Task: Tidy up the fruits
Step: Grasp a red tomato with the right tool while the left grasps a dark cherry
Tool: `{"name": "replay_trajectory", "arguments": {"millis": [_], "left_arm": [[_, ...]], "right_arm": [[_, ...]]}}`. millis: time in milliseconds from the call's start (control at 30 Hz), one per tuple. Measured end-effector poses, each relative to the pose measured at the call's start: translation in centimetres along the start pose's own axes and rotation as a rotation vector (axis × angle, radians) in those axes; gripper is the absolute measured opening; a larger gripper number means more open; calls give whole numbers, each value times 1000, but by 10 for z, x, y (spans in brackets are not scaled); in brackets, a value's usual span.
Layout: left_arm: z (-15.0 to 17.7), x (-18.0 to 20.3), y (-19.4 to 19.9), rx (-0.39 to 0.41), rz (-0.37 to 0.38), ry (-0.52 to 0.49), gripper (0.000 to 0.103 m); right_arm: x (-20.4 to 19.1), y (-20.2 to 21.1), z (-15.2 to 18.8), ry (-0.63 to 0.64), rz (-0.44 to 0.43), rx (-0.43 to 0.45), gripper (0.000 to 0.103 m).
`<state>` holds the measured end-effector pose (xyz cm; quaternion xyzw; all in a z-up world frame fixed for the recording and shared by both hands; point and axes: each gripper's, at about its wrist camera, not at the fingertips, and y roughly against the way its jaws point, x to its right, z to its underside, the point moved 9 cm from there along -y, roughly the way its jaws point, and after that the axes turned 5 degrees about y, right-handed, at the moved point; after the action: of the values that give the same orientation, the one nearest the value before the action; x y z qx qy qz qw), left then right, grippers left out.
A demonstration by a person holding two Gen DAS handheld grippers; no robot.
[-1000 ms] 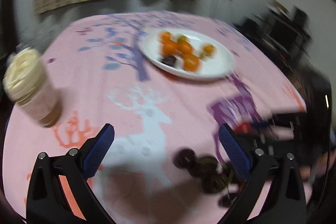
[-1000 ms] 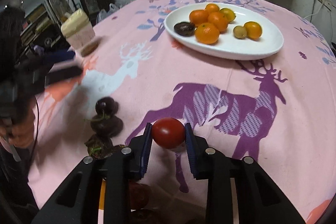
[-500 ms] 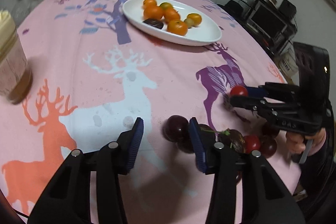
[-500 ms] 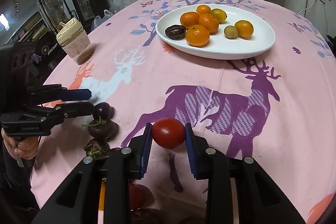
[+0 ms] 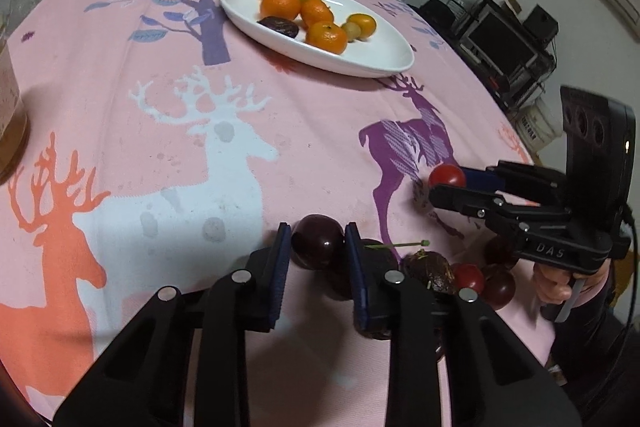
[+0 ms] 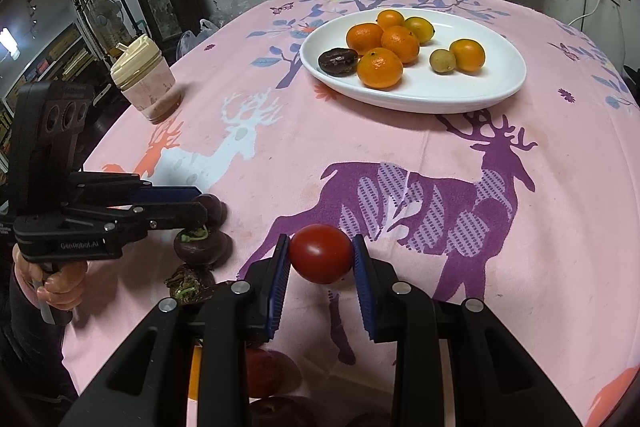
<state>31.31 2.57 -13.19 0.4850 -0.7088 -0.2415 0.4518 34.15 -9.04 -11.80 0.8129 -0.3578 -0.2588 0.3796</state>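
— While you have both hands full, how far along are we?

— Partly done, I'd say. Starting at my left: the left hand-held gripper [image 5: 316, 247] has just been closing, and now its pads press on a dark plum [image 5: 318, 241] that sits low on the pink tabletop [image 5: 280, 131]. Just right of it lies the rest of the loose pile [image 5: 448, 275]: more dark fruit, one with a green stem, and a small red one.

— And the other hand?

— My right hand-held gripper [image 6: 320, 259] is clamped on a red tomato [image 6: 321, 253], held just above the purple deer print [image 6: 420, 199].

— Where does it all go?

— I judge the white plate [image 6: 496, 83] at the far side, well apart from both grippers. It already holds several oranges [image 6: 379, 67], a small pale fruit and one dark fruit [image 6: 338, 61], with bare room on its right.

— So what's left?

— Carrying these two over, then the pile near the front edge. The lidded jar [image 6: 146, 83] on the left stays out of it.
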Motion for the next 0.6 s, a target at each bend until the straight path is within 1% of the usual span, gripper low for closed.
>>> {"name": "replay_trajectory", "arguments": {"millis": [67, 167, 233, 300, 333, 400, 467, 533, 600], "left_arm": [[-6, -6, 6, 40, -22, 17, 27], [-13, -10, 18, 86, 5, 51, 27], [-20, -9, 25, 125, -3, 56, 27], [-33, -1, 25, 115, 25, 61, 27], [-42, 6, 24, 112, 34, 47, 27], [-73, 21, 23, 134, 12, -1, 27], [-111, 37, 15, 174, -9, -53, 27], [-146, 44, -4, 195, -40, -69, 27], [-168, 46, -28, 182, -59, -67, 27]], "right_arm": [[0, 1, 0, 2, 1, 6, 32], [0, 4, -1, 3, -2, 14, 32], [1, 8, -4, 2, 0, 31, 32], [5, 13, -12, -11, -7, 48, 31], [10, 19, -22, -30, -17, 73, 31], [25, 30, -46, -64, 5, 132, 31], [49, 37, -78, -88, 79, 210, 31], [70, 26, -102, -123, 99, 221, 31], [88, 7, -116, -171, 93, 200, 31]]}}
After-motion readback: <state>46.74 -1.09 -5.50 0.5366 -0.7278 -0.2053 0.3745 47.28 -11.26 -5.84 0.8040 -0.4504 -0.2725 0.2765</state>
